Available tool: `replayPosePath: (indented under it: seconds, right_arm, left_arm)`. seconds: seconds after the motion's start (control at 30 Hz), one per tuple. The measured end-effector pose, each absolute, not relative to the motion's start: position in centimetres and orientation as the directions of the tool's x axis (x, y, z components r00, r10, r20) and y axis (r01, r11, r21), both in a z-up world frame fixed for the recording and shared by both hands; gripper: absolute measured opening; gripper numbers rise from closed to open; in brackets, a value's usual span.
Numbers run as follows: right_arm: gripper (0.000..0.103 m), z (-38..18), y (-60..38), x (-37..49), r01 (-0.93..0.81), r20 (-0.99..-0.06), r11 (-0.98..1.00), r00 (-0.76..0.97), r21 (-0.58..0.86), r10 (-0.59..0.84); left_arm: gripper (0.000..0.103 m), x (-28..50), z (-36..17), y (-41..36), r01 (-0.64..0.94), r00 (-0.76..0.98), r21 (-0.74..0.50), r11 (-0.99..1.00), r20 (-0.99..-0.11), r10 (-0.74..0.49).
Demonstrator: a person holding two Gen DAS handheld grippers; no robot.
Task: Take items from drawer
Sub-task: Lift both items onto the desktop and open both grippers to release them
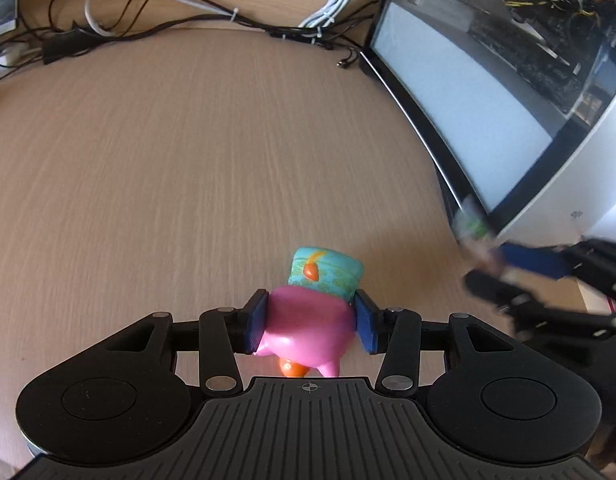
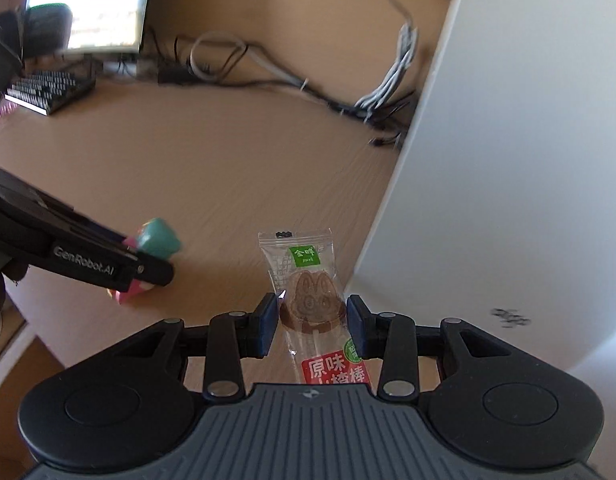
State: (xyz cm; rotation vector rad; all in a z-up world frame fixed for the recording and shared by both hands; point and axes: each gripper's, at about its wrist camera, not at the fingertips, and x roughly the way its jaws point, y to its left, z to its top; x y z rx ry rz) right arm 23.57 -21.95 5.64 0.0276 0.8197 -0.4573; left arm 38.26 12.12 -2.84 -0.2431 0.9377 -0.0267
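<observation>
both sets of jaws are pinching something. left gripper (image 1: 311,322) has its blue pads pressed against the two sides of a pink toy figure (image 1: 308,332) that wears a teal hat with an orange mark; the toy is held just above the wooden table (image 1: 188,160), hat pointing away from the camera. in the right wrist view the same left gripper (image 2: 148,270) shows at the left, its black finger marked "genrobot.ai", with the toy figure (image 2: 158,240) clamped at its tip.

right gripper (image 2: 311,322) holds a wrapped lollipop (image 2: 309,296) between its blue pads: a clear wrapper with a green label at the far end, a brown rabbit-face candy in the middle and a red label with white characters at the near end. the left pad touches the wrapper's edge; the right pad sits at its other side. in the left wrist view the right gripper (image 1: 483,256) is blurred at the right edge.

a white computer case (image 2: 507,160) stands on the right. a tangle of cables (image 1: 168,28) lies along the table's far edge, and a keyboard (image 2: 48,90) sits far left below a monitor (image 2: 92,8).
</observation>
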Motion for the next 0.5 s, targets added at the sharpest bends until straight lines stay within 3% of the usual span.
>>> replayPosePath:
  seconds: [0.23, 0.5]
  right_arm:
    - [0.038, 3.2, -22.0, 25.2, 0.381, -0.734, 0.912, 0.575, -0.151, -0.362]
    - [0.051, 5.6, -21.4, 20.9, 0.451, -0.702, 0.891, 0.617, -0.054, -0.355]
  left_arm:
    - [0.054, 37.7, -3.3, 11.6, -0.041, 0.604, -0.177, 0.983, -0.788, -0.117]
    - [0.052, 37.6, -3.3, 10.3, -0.03, 0.615, -0.123, 0.992, -0.785, -0.078]
